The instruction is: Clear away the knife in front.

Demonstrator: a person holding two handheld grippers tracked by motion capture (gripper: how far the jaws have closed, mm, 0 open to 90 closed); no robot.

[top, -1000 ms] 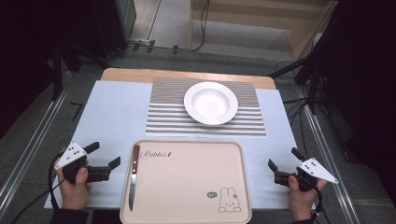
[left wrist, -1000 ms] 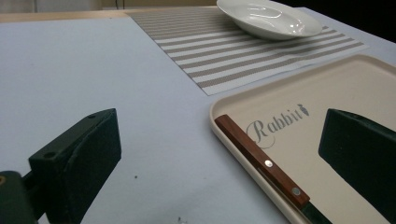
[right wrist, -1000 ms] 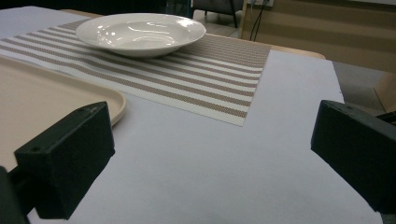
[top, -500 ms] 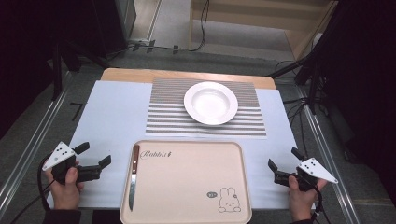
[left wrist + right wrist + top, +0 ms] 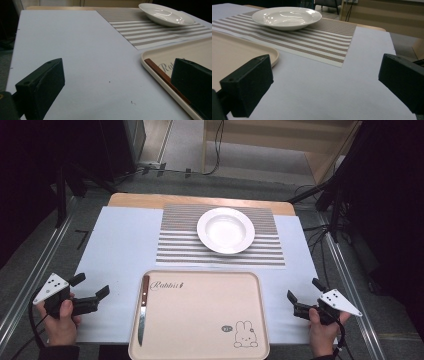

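The knife (image 5: 143, 309) lies flat along the left edge of the tray (image 5: 200, 340), long axis running from the near edge toward the far one, brown handle at the far end and blade tip pointing at the person. The left gripper (image 5: 89, 294) hovers just left of it, jaws wide and empty. The right gripper (image 5: 303, 296) waits by the desk's right edge, jaws also wide. Judging from this, the tray's raised rim could block a low sideways approach, so a jaw might catch it and shove the tray.
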